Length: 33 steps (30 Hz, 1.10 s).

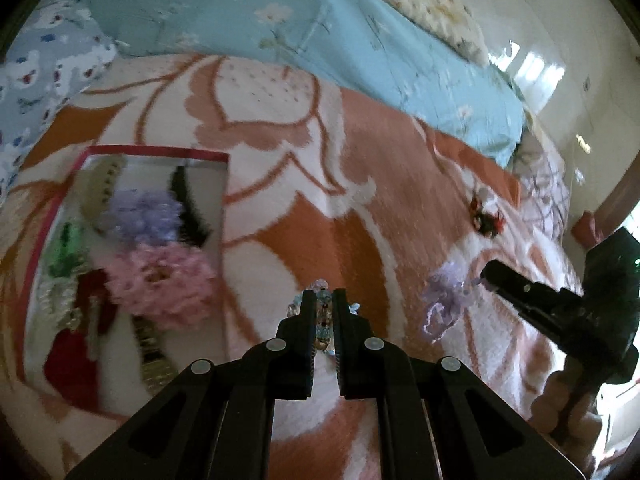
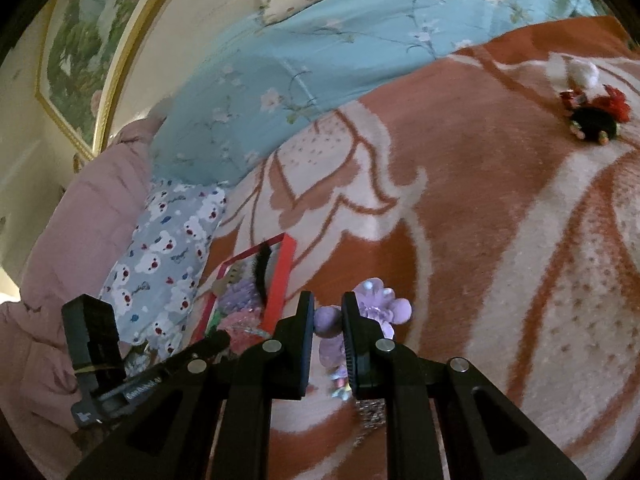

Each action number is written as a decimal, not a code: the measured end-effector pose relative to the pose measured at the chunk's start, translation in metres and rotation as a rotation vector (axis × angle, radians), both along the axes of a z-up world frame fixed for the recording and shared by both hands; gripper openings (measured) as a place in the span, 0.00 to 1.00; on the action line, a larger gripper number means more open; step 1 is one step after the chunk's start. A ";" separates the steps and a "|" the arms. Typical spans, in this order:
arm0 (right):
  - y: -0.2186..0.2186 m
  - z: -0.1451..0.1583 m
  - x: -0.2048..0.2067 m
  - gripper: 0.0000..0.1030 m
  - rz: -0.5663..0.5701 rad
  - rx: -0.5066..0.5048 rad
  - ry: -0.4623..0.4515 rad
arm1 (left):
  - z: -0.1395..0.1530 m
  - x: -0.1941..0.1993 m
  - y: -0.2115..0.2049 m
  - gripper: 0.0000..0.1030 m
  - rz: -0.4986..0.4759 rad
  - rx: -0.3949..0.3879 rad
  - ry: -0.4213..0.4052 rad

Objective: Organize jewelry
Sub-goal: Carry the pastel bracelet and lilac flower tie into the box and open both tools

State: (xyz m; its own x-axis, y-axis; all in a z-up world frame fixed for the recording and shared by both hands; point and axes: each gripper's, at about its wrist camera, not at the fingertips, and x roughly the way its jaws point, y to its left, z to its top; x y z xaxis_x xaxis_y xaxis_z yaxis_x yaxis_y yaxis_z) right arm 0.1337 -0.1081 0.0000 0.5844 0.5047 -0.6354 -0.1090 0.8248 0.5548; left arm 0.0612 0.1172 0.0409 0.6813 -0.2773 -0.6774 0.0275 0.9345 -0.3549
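Observation:
My left gripper is shut on a pale blue beaded bracelet and holds it above the orange and white blanket. To its left lies a red-rimmed box with pink, purple, green and red hair pieces inside. My right gripper is shut on a purple flower hair clip; the same clip hangs from the right gripper's fingers at the right of the left wrist view. A red and black hair piece lies far off on the blanket.
A light blue floral quilt and a patterned pillow border the blanket. A pink padded garment lies beside the box. A framed picture hangs on the wall. The left gripper's body shows at lower left.

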 end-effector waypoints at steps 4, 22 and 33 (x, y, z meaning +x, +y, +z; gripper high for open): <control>0.017 0.000 -0.002 0.13 0.036 0.000 0.002 | 0.006 -0.022 0.021 0.06 0.037 -0.016 -0.014; 0.115 0.005 0.004 0.13 0.214 -0.017 -0.001 | 0.016 -0.063 0.102 0.06 0.173 -0.029 -0.035; 0.183 0.002 0.013 0.13 0.334 -0.005 -0.003 | 0.012 -0.075 0.138 0.06 0.251 -0.023 -0.030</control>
State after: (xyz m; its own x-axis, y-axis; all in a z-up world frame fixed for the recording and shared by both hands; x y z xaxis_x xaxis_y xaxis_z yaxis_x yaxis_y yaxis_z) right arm 0.1468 0.0748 0.0017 0.3887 0.6655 -0.6372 -0.3756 0.7460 0.5499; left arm -0.0133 0.2556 0.0533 0.7505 -0.1122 -0.6513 -0.1934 0.9051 -0.3788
